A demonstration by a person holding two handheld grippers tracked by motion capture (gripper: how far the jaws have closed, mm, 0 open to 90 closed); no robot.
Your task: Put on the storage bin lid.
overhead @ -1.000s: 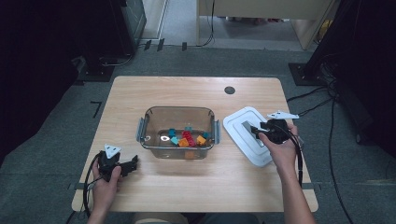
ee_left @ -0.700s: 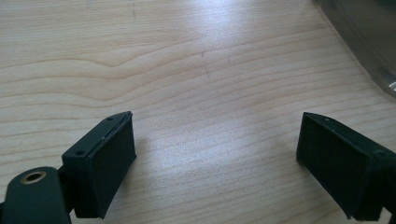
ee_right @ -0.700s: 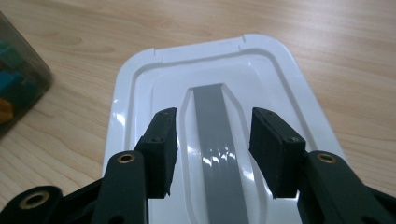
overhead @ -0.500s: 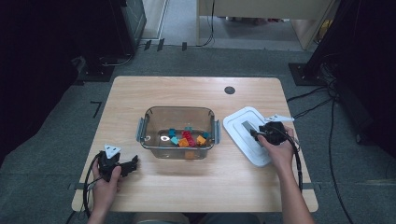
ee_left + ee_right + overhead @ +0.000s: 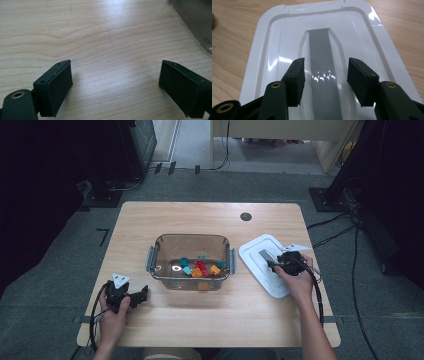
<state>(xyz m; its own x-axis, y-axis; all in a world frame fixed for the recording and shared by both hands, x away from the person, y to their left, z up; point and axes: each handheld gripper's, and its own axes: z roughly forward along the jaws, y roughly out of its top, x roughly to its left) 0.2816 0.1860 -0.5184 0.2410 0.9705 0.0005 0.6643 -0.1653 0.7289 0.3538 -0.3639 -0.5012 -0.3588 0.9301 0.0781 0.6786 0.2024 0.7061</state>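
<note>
Right gripper (image 5: pixel 325 77): lowered onto white lid (image 5: pixel 274 50) since earlier frame; jaws just widened, astride grey handle strip (image 5: pixel 322 57), not clamping.
Left gripper (image 5: pixel 115 87): released wide, over bare counter (image 5: pixel 100 37).

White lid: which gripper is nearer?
Right. The right gripper sits over the white lid, jaws open astride its grey handle strip. The left gripper rests beyond the clear container.

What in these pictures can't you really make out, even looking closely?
- Small coloured blocks in the clear container, high view: too small to count or tell their shapes.
- White lid, right gripper view: its near end is cut off by the bottom edge and covered by the right gripper.
- Container, left gripper view: cut off at the top right corner.
</note>
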